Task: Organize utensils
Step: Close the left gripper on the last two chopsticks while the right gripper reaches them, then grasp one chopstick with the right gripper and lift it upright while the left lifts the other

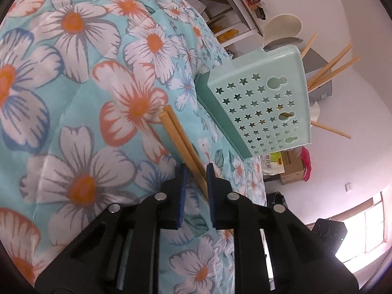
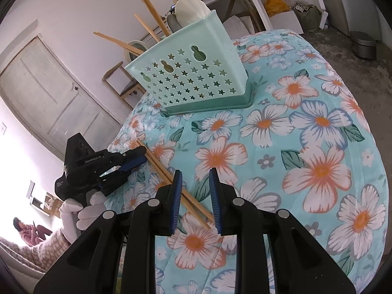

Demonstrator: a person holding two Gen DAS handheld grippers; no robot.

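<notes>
White walls and a pale door stood behind a bed covered in a turquoise quilt printed with white and orange flowers. On the quilt, toward twelve o'clock in the right wrist view, stood a mint-green caddy pierced with star-shaped holes, set on a darker green base. Several chopsticks and a white spoon stuck out of its open top, fanning toward eleven o'clock.

A loose pair of chopsticks lay flat on the quilt, side by side, near the caddy but apart from it. In the right wrist view the pair ran from ten o'clock down toward six o'clock.

The left gripper, held by a white-gloved hand at nine o'clock in the right wrist view, had just been closing; its blue-padded fingers stood close on either side of the pair's thin end, though a firm clamp could not be told from either view. In the left wrist view the pair ran from those fingers up toward eleven o'clock, and the caddy sat at two o'clock.

The right gripper pointed down at the quilt with its fingers a little apart, straddling the pair's other end. The sticks passed between the pads; whether the pads pressed on them was unclear.
</notes>
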